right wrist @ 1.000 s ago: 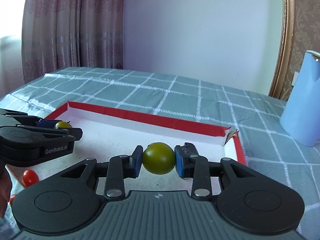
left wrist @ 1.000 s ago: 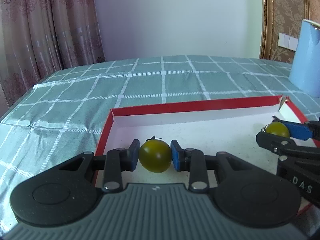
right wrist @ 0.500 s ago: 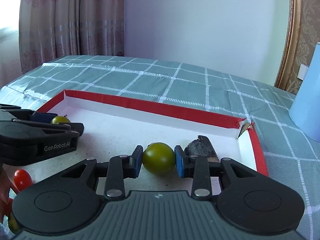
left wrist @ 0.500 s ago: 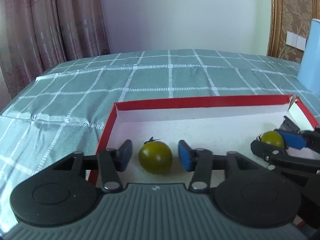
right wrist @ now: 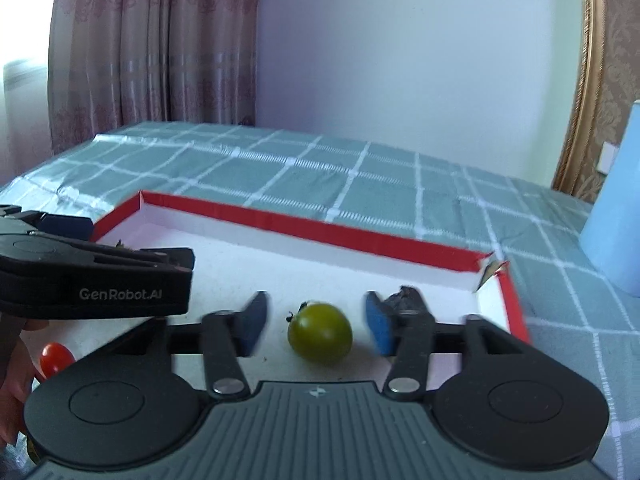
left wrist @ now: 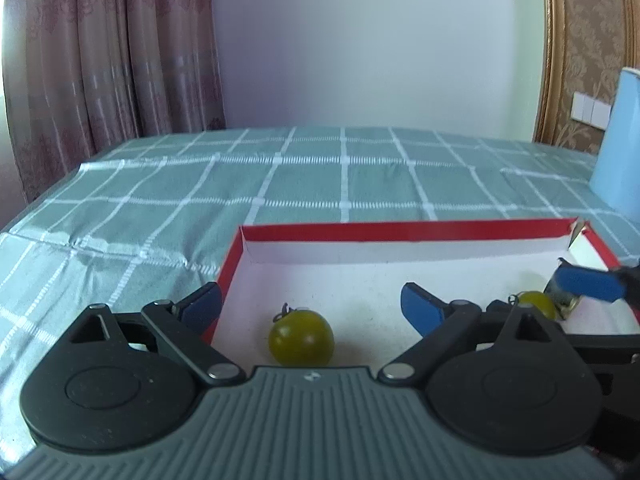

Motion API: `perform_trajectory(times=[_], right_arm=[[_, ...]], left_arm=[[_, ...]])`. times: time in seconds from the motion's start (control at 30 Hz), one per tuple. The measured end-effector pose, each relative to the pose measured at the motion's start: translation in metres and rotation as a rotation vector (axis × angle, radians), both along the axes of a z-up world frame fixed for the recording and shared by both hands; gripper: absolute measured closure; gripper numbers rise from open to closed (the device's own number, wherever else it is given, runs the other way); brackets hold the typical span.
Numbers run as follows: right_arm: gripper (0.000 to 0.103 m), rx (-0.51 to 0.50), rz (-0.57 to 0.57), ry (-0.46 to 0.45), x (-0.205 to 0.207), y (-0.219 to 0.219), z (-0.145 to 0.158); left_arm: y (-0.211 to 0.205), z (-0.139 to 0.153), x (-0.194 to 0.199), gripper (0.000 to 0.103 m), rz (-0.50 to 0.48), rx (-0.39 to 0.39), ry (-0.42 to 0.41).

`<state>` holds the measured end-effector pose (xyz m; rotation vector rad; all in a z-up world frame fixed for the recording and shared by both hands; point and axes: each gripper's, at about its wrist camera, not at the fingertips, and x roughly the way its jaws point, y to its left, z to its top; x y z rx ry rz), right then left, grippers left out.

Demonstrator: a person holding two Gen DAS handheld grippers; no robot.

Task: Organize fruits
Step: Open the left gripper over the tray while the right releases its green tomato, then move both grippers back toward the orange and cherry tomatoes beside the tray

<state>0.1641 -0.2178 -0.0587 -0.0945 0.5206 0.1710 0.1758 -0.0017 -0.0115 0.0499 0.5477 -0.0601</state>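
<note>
Two green tomatoes lie on the white floor of the red-rimmed tray (left wrist: 400, 230). My left gripper (left wrist: 310, 305) has its jaws opening wide, and one green tomato (left wrist: 301, 342) rests between them untouched. In the right wrist view my right gripper (right wrist: 317, 322) has blurred fingers, jaws opening, and the other green tomato (right wrist: 320, 338) sits free between the blue pads. That same tomato (left wrist: 536, 303) shows at the right of the left wrist view, beside a blue pad (left wrist: 584, 285). The left gripper (right wrist: 124, 242) reaches in from the left.
A red cherry tomato (right wrist: 56, 358) lies at the tray's near left by a person's hand (right wrist: 14, 364). A dark lump (right wrist: 408, 295) sits behind my right finger near the torn tray corner (right wrist: 490, 270). A light blue container (right wrist: 616, 220) stands right on the checked cloth (left wrist: 320, 184).
Both grippers let go of their green tomatoes: the left opened first and went wide, the right opened in the last half second. Both tomatoes now rest on the tray floor.
</note>
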Motion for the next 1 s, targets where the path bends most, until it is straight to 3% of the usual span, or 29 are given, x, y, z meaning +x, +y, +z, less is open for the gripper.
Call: perform_trajectory(times=[0.07,0.5,0.6,0.7,0.77,1.0], right_arm=[[0.032,0.006,-0.013,-0.025,-0.007,-0.004,0.002],[0.032,0.190,0.015,-0.031,-0.065,-0.035,0.015],[0.031,0.204,0.065,-0.039,-0.091,-0.037,0.008],[0.032,0.189,0.124,-0.011,-0.110,-0.034,-0.001],[0.031,0.144,0.145,-0.047,-0.122,-0.028,-0.003],[0.031,0.109,0.234,-0.023,-0.135,-0.018,-0.008]], left_arm=[[0.003,0.003,-0.006,0.000,0.019,0.006,-0.036],[0.049,0.015,-0.067,0.000,0.097,-0.040,-0.187],[0.063,0.010,-0.081,0.000,0.101,-0.057,-0.161],[0.075,0.009,-0.090,0.000,0.103,-0.125,-0.137],[0.082,0.008,-0.094,0.000,0.109,-0.151,-0.130],[0.082,0.002,-0.108,0.000,0.098,-0.125,-0.126]])
